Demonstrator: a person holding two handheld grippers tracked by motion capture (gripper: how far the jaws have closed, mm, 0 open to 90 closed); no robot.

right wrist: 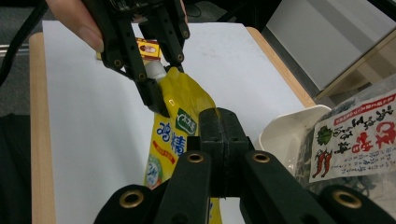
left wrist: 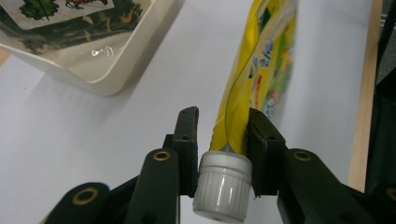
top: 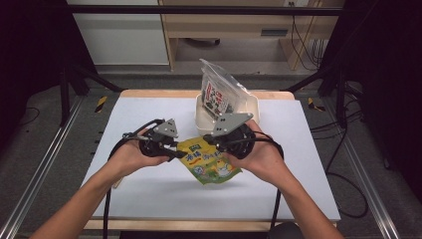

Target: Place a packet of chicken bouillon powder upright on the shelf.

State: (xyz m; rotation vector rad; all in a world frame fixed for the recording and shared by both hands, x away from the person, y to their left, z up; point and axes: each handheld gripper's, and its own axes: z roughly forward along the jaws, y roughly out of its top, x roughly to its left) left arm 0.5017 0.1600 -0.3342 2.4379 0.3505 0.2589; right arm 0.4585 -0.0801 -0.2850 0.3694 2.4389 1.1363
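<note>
Broadly, the white worktop (top: 149,194) carries everything, with a bare wooden strip along its far and near edges. Against the middle of the far edge sits a cream tub (top: 253,107), and a clear packet with a red, white and black label (top: 217,92) stands upright in it, leaning toward the far left.

Next in size is the yellow spouted pouch (top: 211,164), held clear of the surface over the middle of the worktop, just nearer than the tub, between the two hands. It bears blue characters and a green badge, and it runs from its spout at the left to its broad bottom at the near right.

The right gripper (right wrist: 219,128) has its fingers pressed tight together on the pouch's far edge, pinching the yellow film flat. In the right gripper view the pouch hangs from that pinch, and the other hand's tool is seen beyond it.

The left gripper (left wrist: 223,135) comes in from the left with its fingers partly closed around the pouch's neck. In the left gripper view both pads lie against the sides of the white ribbed cap (left wrist: 222,186) and the folded yellow film just above it, so the cap end is clamped between them. The cap points back toward the left hand (top: 130,158).
</note>
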